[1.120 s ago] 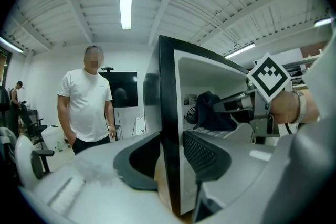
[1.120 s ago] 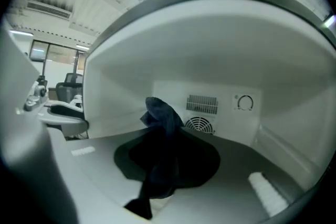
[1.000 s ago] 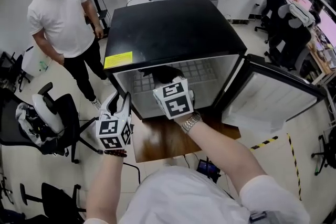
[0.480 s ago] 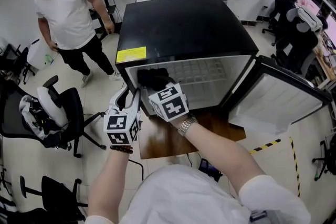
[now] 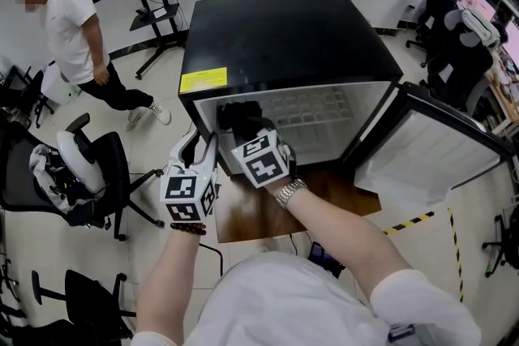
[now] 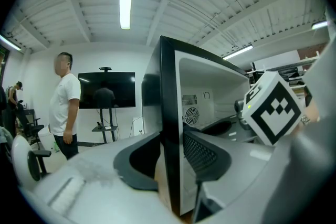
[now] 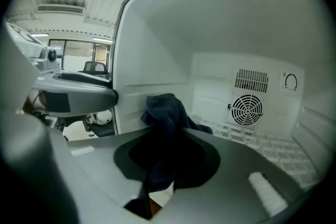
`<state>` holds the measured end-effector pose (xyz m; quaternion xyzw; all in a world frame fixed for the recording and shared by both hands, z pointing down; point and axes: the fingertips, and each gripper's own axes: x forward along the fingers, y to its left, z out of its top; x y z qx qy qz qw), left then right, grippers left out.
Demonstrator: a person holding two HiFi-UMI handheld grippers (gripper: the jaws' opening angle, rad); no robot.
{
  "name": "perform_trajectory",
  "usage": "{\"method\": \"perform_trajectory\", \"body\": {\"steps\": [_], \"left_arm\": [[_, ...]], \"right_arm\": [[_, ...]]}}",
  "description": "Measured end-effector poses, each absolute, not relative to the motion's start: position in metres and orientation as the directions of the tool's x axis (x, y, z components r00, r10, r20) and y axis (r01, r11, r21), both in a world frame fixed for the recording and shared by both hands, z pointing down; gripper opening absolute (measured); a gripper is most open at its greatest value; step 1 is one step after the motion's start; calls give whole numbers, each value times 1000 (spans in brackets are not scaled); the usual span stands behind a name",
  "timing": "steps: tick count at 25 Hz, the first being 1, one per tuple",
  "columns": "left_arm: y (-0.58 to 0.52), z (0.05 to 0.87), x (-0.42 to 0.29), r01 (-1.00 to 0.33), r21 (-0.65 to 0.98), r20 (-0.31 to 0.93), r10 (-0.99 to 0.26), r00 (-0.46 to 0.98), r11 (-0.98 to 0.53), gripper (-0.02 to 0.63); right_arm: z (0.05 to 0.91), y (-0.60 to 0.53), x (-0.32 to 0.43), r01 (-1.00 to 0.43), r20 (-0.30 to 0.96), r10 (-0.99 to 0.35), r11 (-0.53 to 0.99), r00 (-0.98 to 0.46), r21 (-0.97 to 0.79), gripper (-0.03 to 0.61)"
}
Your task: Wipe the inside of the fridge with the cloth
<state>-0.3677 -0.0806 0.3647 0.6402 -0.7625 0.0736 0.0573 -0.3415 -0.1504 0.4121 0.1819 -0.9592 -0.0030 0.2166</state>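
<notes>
Right gripper [image 7: 170,161]: jaws clenched on the dark cloth [image 7: 165,123], inside the fridge [image 5: 284,36], close to its left inner wall. Cloth bunches up above the pads; whether it touches that wall cannot be told. Its lower end is lost between the jaws. In the head view, the marker cube covers this gripper's jaw tips (only a dark lump of cloth shows past it).

Left gripper [image 6: 170,144]: jaws clamped on the front edge of the fridge's left wall, one jaw outside, one inside.

Fan grille [image 7: 247,110] sits on the fridge's back wall and the wire shelf [image 5: 312,113] lies across the interior; the lower compartment is out of sight. Door [image 5: 438,150] stands open at the fridge's right, its far edge cut off.
</notes>
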Motion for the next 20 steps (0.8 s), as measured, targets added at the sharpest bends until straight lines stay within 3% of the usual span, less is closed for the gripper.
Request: {"method": "perform_trajectory", "body": {"steps": [20], "left_arm": [[-80,365,-368,-984,-36,175,-969,-177,173,133]], "right_arm": [[410,-200,-276,-501,410,-515,852,-753,151,64]]}}
